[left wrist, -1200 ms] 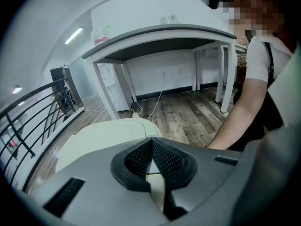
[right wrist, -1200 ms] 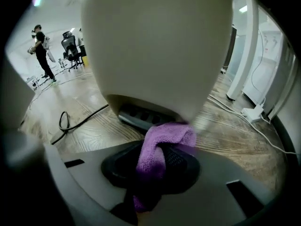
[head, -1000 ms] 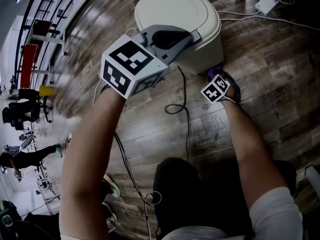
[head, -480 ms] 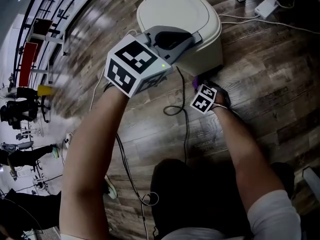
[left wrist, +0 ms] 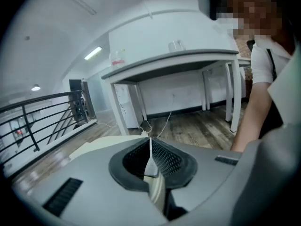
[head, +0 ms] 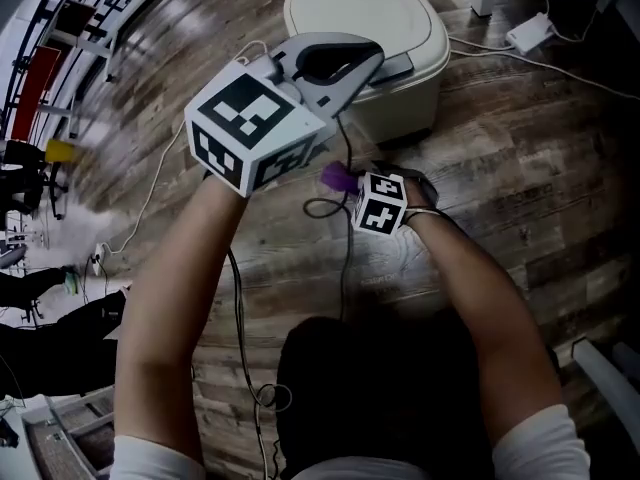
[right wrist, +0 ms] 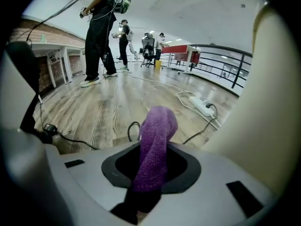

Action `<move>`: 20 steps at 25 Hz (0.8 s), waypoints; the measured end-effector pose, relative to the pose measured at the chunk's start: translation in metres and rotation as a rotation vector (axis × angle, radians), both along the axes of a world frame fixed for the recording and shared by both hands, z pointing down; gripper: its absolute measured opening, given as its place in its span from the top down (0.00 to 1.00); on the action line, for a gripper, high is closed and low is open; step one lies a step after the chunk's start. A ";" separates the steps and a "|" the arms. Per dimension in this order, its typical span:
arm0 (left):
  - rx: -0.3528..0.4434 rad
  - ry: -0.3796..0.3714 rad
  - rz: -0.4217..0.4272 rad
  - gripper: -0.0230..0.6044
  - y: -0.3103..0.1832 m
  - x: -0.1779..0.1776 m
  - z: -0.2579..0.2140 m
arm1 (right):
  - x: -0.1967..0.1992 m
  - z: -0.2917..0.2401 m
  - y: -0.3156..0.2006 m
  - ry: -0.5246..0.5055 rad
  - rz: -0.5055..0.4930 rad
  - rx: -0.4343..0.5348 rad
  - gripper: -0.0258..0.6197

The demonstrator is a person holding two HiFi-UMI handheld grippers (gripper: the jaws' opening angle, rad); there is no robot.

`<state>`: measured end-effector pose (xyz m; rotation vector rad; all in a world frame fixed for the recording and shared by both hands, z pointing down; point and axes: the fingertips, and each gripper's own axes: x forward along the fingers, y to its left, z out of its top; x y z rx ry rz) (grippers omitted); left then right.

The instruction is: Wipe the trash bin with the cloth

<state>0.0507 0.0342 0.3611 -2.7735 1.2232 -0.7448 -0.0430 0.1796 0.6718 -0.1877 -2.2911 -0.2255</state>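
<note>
Leftmost, the left claw (head: 372, 56), jaws together with nothing between them, hangs over the lid of the cream trash bin (head: 365, 8), which stands on the wooden floor (head: 520, 168). Rightward, the right claw (head: 347, 180) is clamped on the purple cloth (head: 333, 176), near the bin's wall.
</note>
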 end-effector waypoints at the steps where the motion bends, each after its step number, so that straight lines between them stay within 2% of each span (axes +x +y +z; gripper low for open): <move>1: 0.028 0.047 -0.034 0.96 0.009 -0.006 -0.011 | 0.004 -0.010 -0.007 -0.008 0.036 -0.004 0.81; 3: 0.030 0.169 -0.141 0.96 0.027 -0.024 -0.025 | 0.017 -0.034 -0.019 -0.022 0.103 0.000 0.81; 5: -0.011 0.295 -0.277 0.96 0.045 -0.050 -0.028 | 0.032 -0.063 -0.026 -0.030 0.136 0.041 0.81; 8: -0.110 0.454 -0.471 0.95 0.083 -0.080 -0.018 | 0.051 -0.120 -0.019 -0.057 0.141 0.103 0.81; 11: -0.217 0.623 -0.608 0.94 0.127 -0.085 -0.012 | 0.068 -0.182 0.003 -0.080 0.143 0.147 0.81; 14: -0.324 0.791 -0.683 0.82 0.168 -0.073 -0.023 | 0.082 -0.241 0.023 -0.096 0.186 0.161 0.81; 17: -0.413 0.909 -0.718 0.66 0.198 -0.053 -0.043 | 0.092 -0.292 0.037 -0.084 0.242 0.167 0.81; 20: -0.474 1.016 -0.751 0.58 0.217 -0.032 -0.063 | 0.096 -0.336 0.044 -0.082 0.246 0.235 0.81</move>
